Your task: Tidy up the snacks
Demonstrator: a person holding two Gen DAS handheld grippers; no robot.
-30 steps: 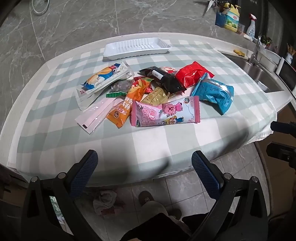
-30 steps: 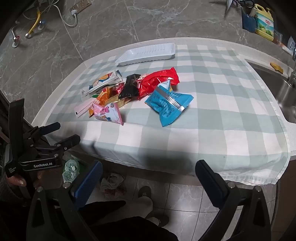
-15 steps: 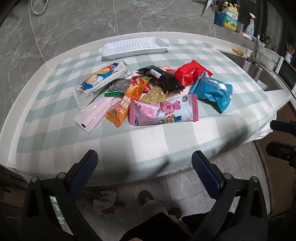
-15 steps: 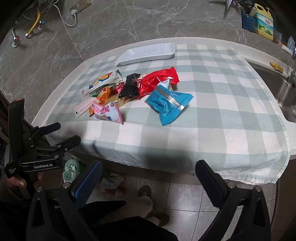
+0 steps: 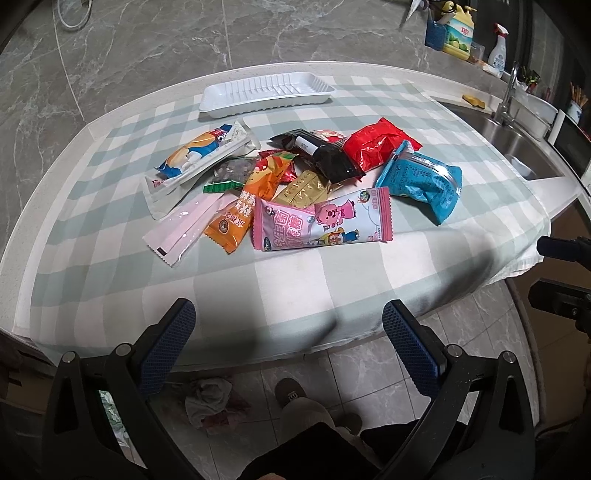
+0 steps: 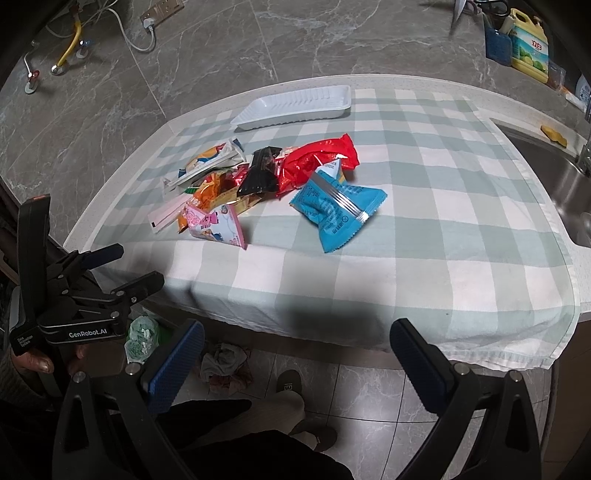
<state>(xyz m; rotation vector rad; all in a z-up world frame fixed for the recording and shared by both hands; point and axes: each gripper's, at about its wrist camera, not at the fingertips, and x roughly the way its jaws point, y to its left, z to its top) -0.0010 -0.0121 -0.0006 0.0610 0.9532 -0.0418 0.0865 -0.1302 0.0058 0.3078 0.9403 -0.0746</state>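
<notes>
A heap of several snack packets lies mid-table on a checked cloth (image 5: 110, 258): a pink packet (image 5: 321, 221) nearest me, a blue bag (image 5: 424, 182) on the right, a red bag (image 5: 373, 147), a black pouch (image 5: 325, 155), an orange packet (image 5: 240, 214) and a white-and-blue packet (image 5: 195, 158). Behind them stands an empty white tray (image 5: 266, 92). My left gripper (image 5: 288, 328) hangs open off the table's near edge, holding nothing. My right gripper (image 6: 295, 354) is open too, below the cloth's hem. In the right wrist view I see the pink packet (image 6: 218, 225), blue bag (image 6: 336, 206) and tray (image 6: 295, 105).
A sink (image 5: 517, 144) with a tap lies to the right, with bottles (image 5: 458, 33) behind it. A marble wall backs the table. Under the edge, a person's slippered foot (image 5: 291, 391) and a crumpled rag (image 5: 210, 398) are on the tiled floor. The left gripper's body (image 6: 74, 295) appears at left.
Both grippers have edged very slightly closer to the table; the snacks sit a touch lower in the left view. Nothing on the cloth has moved.
</notes>
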